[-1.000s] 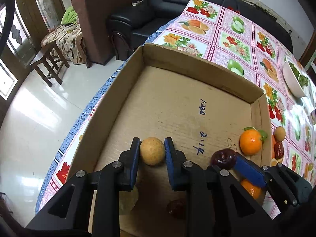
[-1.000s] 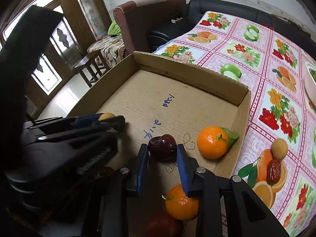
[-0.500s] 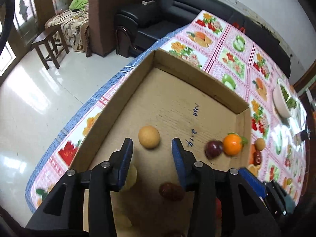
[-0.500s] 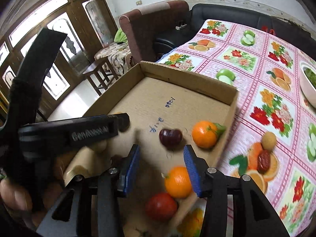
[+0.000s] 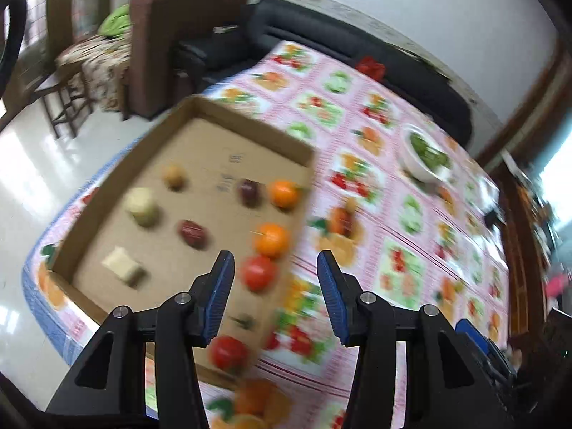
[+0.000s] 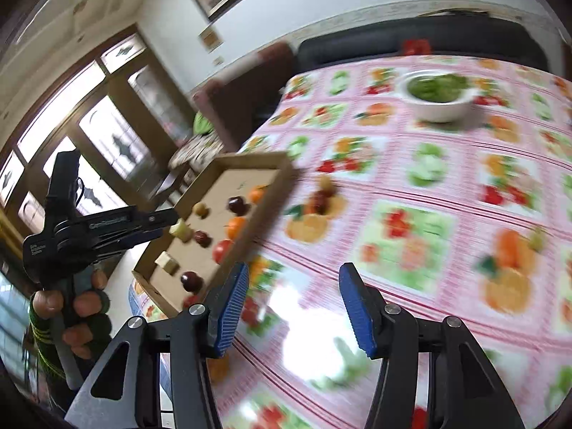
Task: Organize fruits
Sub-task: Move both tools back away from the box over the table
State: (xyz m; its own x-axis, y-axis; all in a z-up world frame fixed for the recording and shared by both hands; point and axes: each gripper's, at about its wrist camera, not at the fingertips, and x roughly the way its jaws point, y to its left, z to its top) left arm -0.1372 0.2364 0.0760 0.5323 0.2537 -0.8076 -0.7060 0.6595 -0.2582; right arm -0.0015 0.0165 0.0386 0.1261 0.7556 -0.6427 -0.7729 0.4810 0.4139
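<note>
The small round tan fruit (image 6: 324,181) and dark red date (image 6: 319,203) lie on the pink fruit-print surface (image 6: 447,193) just outside the shallow cardboard tray (image 6: 275,193), beyond the right gripper (image 6: 292,307), the nearer one. Both it and the left gripper (image 5: 275,298) are empty, jaws opening. A second ago each clamped a fruit inside the tray; those now rest there.

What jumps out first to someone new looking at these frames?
The cardboard box at the table's left edge, with fruit laid out in rows inside: oranges, red tomatoes, a dark plum. Then the loud pink fruit-print tablecloth, with a white bowl of greens at its far side. Both tongs, left and right, are empty and opening.
</note>
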